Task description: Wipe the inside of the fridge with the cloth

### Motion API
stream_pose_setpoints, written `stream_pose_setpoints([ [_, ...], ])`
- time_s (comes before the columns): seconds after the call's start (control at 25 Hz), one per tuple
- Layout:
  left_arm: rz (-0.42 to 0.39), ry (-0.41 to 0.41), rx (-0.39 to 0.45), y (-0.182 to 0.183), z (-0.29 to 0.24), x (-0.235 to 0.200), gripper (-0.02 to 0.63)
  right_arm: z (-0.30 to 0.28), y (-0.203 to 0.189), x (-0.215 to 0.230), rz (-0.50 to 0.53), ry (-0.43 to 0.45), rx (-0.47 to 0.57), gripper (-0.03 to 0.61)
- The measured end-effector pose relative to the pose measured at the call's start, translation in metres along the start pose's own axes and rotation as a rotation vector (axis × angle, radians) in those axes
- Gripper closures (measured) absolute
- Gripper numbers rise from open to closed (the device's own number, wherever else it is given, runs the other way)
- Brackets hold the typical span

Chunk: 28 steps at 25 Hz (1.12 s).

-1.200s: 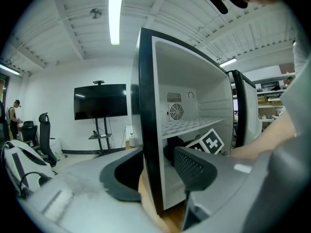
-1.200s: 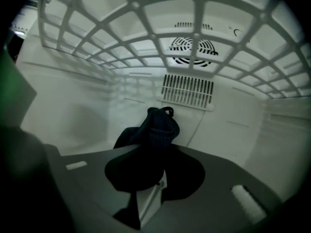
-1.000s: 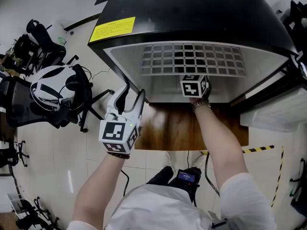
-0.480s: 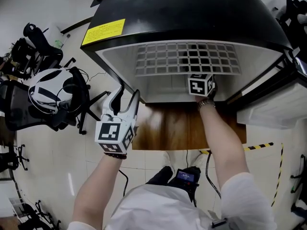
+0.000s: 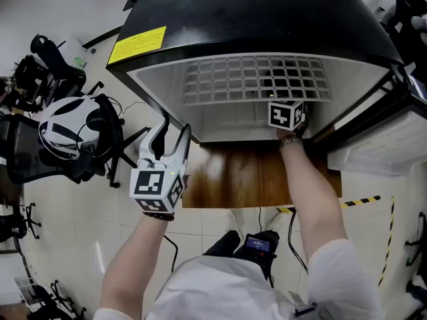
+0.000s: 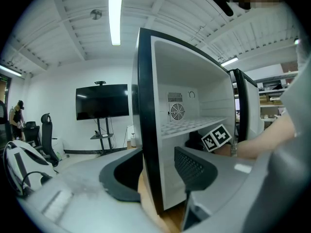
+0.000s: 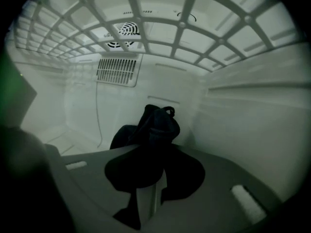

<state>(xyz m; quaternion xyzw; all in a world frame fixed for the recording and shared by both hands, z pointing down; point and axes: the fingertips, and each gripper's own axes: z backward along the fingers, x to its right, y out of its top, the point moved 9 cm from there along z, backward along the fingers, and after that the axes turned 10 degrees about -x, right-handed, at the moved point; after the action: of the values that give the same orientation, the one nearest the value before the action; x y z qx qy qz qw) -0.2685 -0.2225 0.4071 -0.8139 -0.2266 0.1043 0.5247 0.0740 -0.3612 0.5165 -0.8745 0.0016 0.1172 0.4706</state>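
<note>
A black fridge (image 5: 267,19) stands open, showing a white inside and a white wire shelf (image 5: 257,79). My right gripper (image 5: 287,114) reaches in under that shelf, at the right of the compartment. In the right gripper view it (image 7: 155,174) is shut on a bunched dark cloth (image 7: 154,127), which sticks out ahead of the jaws toward the white back wall (image 7: 160,89). My left gripper (image 5: 170,133) hovers outside at the fridge's front-left corner. Its jaws (image 6: 158,171) stand open, with the black wall edge (image 6: 146,130) in line between them; the pads show no contact.
The fridge sits on a wooden board (image 5: 247,179). Its door (image 5: 373,145) hangs open at the right. An office chair carrying a white bag (image 5: 70,122) stands on the left. Yellow-black tape (image 5: 363,202) marks the floor. A TV on a stand (image 6: 102,102) is far off.
My right gripper has slid to the right inside the fridge with the cloth in its jaws. The left gripper has stayed at the front-left corner.
</note>
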Motion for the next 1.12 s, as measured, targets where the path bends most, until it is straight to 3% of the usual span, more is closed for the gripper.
stream_pose_setpoints([
  [0.44, -0.002, 0.0, -0.005, 0.0, 0.0, 0.0, 0.414, 0.005, -0.002, 0.009, -0.048, -0.016, -0.006, 0.502],
  [0.72, 0.006, -0.002, 0.003, -0.001, -0.001, 0.001, 0.414, 0.041, 0.003, -0.034, -0.005, 0.117, 0.12, 0.502],
  [1.12, -0.007, -0.019, 0.006, -0.001, -0.001, 0.0, 0.414, 0.084, 0.01, -0.136, 0.053, 0.357, 0.177, 0.502],
])
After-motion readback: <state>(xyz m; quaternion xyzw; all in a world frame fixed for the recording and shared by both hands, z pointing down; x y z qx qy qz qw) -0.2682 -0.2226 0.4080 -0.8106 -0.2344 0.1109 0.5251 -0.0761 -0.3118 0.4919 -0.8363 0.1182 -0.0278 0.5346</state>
